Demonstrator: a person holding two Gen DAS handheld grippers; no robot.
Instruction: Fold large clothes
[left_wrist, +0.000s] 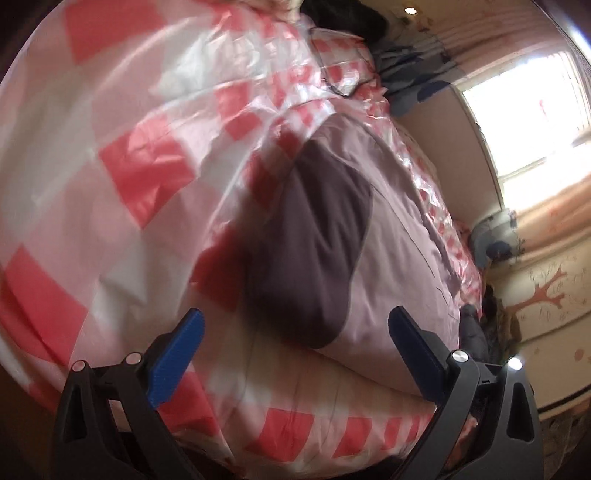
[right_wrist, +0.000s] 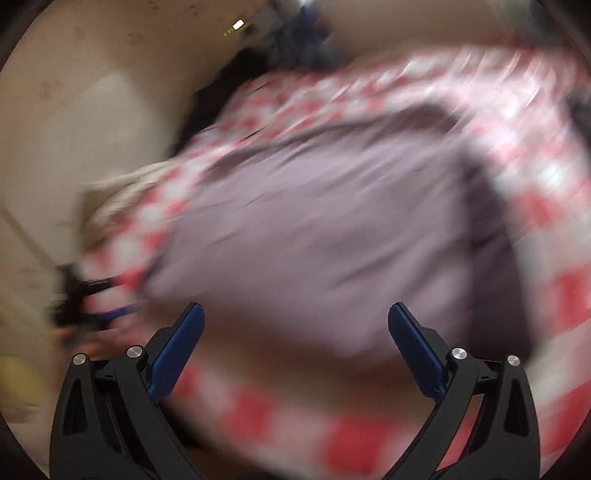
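- My left fingers (left_wrist: 192, 332) are spread wide with nothing between them; the left gripper (left_wrist: 295, 325) hovers over the bed, its jaws apart and touching no cloth that I can see.
- My right fingers (right_wrist: 194, 325) are spread just as wide and hold nothing; the right gripper (right_wrist: 295, 321) hangs above the garment (right_wrist: 325, 229).
- Just past my left fingers lies the garment (left_wrist: 399, 236), pale mauve, folded into a rough block with a dark brown patch (left_wrist: 314, 251) on its near side.
- In the right view the same mauve block fills the middle of the frame, with a dark edge along its right side; heavy blur hides the finer creases.
- The garment rests on a glossy sheet (left_wrist: 122, 173) of pink, red and white checks that covers the bed on all sides of it.
- At the left edge of the right view I see the other gripper, smeared by blur, beside the sheet.
- Beyond the bed, dark clothes (left_wrist: 410, 81) are piled at its far end.
- Farther off there is a bright window (left_wrist: 524, 110) and a wall with a tree decal (left_wrist: 546, 288).
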